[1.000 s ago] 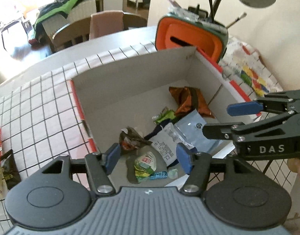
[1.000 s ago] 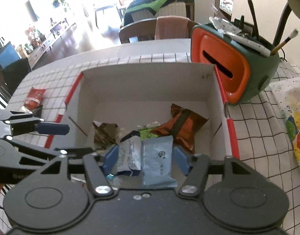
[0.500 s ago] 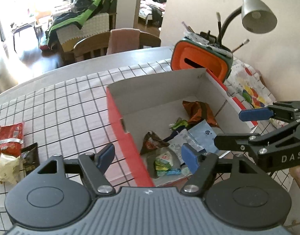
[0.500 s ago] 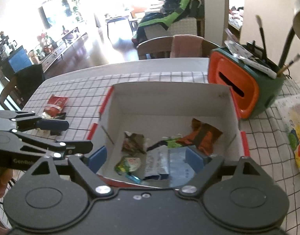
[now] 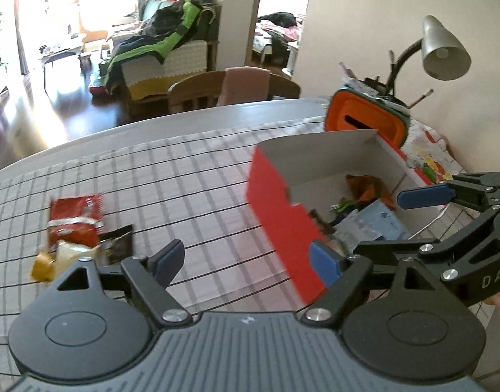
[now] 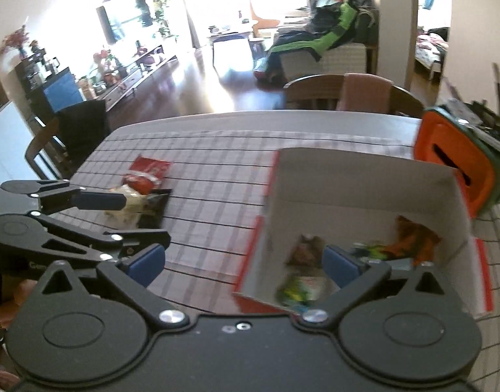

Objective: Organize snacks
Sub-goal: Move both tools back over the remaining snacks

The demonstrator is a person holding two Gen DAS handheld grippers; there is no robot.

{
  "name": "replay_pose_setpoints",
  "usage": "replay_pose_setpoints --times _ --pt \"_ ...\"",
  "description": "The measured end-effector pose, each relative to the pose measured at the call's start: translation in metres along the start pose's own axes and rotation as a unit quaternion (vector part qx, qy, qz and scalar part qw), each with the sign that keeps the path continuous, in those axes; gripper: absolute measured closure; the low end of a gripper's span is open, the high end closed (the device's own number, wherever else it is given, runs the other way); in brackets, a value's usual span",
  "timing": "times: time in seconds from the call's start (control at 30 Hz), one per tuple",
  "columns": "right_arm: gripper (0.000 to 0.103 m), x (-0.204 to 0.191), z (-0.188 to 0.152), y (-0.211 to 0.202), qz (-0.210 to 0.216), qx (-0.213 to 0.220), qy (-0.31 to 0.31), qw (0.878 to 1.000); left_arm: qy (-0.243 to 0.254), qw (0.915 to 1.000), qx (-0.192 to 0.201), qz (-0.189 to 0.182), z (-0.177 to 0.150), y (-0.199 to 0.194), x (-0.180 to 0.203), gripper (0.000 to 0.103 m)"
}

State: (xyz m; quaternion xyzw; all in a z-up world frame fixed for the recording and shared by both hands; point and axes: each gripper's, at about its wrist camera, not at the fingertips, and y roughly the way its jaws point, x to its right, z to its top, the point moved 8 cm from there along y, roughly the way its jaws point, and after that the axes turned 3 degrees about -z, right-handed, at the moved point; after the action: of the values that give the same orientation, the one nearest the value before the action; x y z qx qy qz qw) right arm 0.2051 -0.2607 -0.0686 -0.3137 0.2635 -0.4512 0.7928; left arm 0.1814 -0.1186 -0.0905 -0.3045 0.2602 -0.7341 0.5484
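Observation:
A red cardboard box with a white inside stands on the checked tablecloth and holds several snack packets; it also shows in the right wrist view. Loose snacks lie to its left: a red packet, a black packet and a yellow-white packet, seen too in the right wrist view. My left gripper is open and empty above the cloth between the box and the loose snacks. My right gripper is open and empty at the box's left front corner.
An orange and green holder with brushes stands behind the box, beside a grey desk lamp. A patterned cloth lies at the right. A wooden chair stands at the table's far edge.
Both grippers have pulled back from over the box and swung left. The loose snacks on the cloth have come into both views. Both stay open and empty.

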Motion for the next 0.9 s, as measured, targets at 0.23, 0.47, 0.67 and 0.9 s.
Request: replay_pose_setpoints --times 0.23,0.47,0.67,0.9 --pt "0.0 -0.049 0.006 0.022 0.009 -0.008 -0.01 1.0 -0.013 0.9998 0.012 0.005 -0.015 -0.021 -0.055 0.007" --pt "0.0 -0.085 0.013 0.049 0.012 -0.021 -0.008 1.0 -0.046 0.9987 0.022 0.011 -0.028 -0.028 -0.118 0.001" --pt "0.0 -0.104 0.021 0.08 0.006 -0.033 0.003 0.999 -0.061 0.9974 0.023 0.033 -0.033 -0.021 -0.163 0.001" --pt "0.0 -0.117 0.03 0.124 -0.009 -0.056 0.014 0.998 -0.038 0.9978 -0.002 0.054 -0.044 0.006 -0.197 0.001"
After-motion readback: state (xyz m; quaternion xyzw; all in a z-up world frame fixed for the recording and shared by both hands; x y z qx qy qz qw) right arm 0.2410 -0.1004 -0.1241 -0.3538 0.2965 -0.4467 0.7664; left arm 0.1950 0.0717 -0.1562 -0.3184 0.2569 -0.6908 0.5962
